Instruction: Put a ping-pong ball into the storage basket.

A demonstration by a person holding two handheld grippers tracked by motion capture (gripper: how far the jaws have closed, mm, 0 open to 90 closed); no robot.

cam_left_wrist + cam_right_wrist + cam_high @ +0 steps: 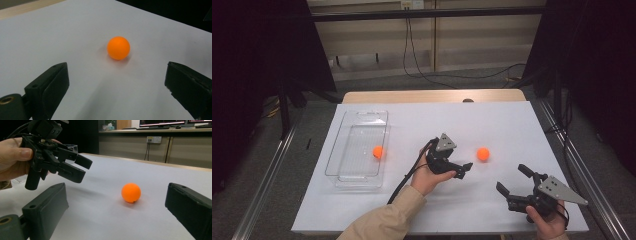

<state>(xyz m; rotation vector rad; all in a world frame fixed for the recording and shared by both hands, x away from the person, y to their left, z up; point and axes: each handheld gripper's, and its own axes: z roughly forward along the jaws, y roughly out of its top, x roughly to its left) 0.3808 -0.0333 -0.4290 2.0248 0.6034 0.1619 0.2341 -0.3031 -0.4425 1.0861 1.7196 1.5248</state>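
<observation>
An orange ball (483, 154) lies on the white table top (492, 125), right of centre. A second orange ball (378, 152) rests inside the clear plastic tray (343, 150) at the left. My left gripper (464, 170) hovers just left of the loose ball and stands open, pointing at it. In the left gripper view the ball (118, 48) sits a little beyond the spread jaws of the left gripper (116, 68). My right gripper (511, 177) is open near the front right edge. In its own view, the right gripper (116, 188) faces the ball (131, 192) and the left gripper (83, 170).
The table's wooden far edge (432, 95) shows beyond the white sheet. Black frame posts (557, 90) stand at both sides, and a cable (412, 60) trails on the floor behind. Bare sheet lies between the tray and the loose ball.
</observation>
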